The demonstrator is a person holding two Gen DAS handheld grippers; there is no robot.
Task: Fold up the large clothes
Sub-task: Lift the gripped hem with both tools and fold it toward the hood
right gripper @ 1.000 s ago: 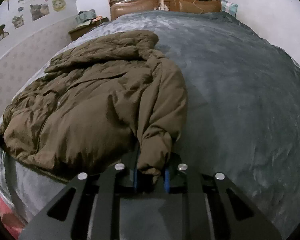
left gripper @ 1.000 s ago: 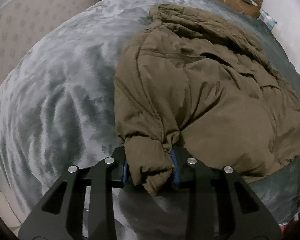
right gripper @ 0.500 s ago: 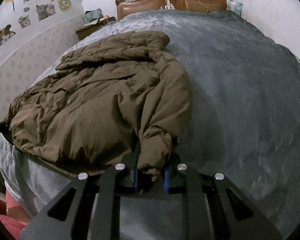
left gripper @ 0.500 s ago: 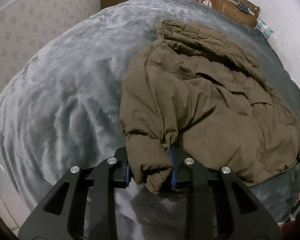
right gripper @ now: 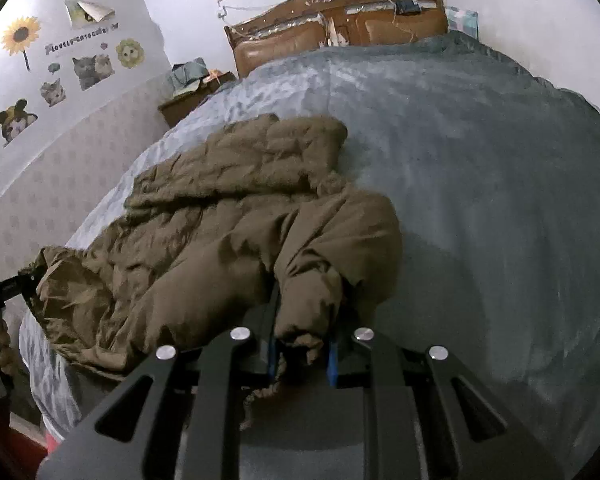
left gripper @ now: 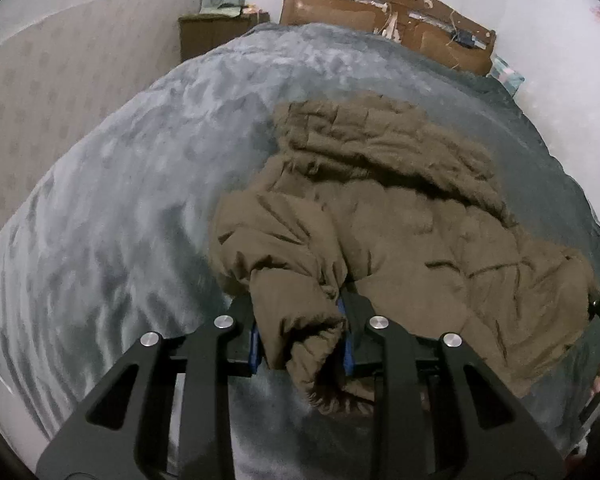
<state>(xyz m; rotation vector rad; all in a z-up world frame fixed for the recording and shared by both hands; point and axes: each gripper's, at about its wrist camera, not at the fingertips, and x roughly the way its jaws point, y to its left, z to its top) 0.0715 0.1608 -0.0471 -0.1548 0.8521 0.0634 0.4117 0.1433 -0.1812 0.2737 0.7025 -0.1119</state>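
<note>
A large brown padded jacket point(left gripper: 400, 216) lies spread on a grey bed cover point(left gripper: 132, 208), its hood end toward the headboard. My left gripper point(left gripper: 302, 338) is shut on the jacket's near left corner, a bunched fold of fabric squeezed between the blue pads. My right gripper point(right gripper: 302, 344) is shut on the near right corner of the same jacket point(right gripper: 220, 216), with a drawstring hanging below the jaws. Both held corners are raised off the bed, and the jacket's near part bulges up behind them. The other gripper's tip shows at the edge of each view.
A wooden headboard point(right gripper: 340, 32) stands at the far end of the bed. A bedside cabinet point(left gripper: 216, 32) with items on top sits to the far left by the papered wall. Wide grey bed cover point(right gripper: 500, 200) stretches to the right of the jacket.
Both grippers have risen with the jacket corners held. The near part of the jacket has lifted and bunched toward the headboard, and more wall and headboard now show.
</note>
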